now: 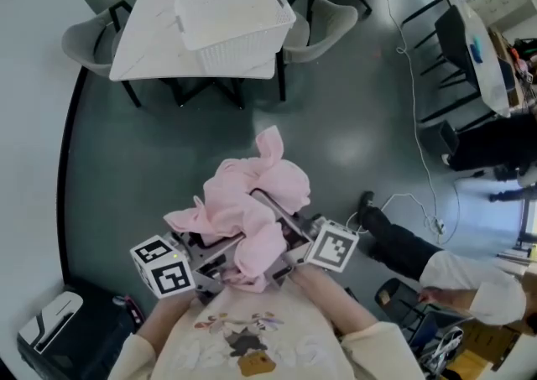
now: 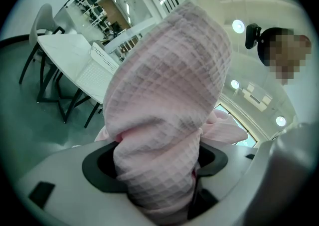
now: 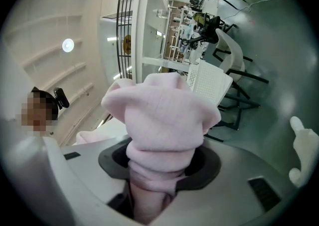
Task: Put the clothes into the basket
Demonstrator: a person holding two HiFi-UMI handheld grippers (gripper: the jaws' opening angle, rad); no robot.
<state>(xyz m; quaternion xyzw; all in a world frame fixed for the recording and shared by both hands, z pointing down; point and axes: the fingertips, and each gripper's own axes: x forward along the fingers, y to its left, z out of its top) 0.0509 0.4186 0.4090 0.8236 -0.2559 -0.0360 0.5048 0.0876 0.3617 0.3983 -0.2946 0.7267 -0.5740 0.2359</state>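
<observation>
Left gripper view alone: waffle weave plain on the pink cloth (image 2: 164, 95)

Left gripper (image 2: 157, 170), right gripper (image 3: 159, 170), both clamped on pink garment (image 1: 243, 198)

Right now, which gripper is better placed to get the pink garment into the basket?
Left, marginally. Left gripper and right gripper both clamp the pink garment; the white basket on the table sits slightly toward the left.

Pink cloth (image 1: 252, 210) wraps the jaw tips of the left tool (image 2: 157, 185) and right tool (image 3: 154, 180); we cannot make out the pads. The head view's right edge crops 1 person (image 1: 470, 282).
</observation>
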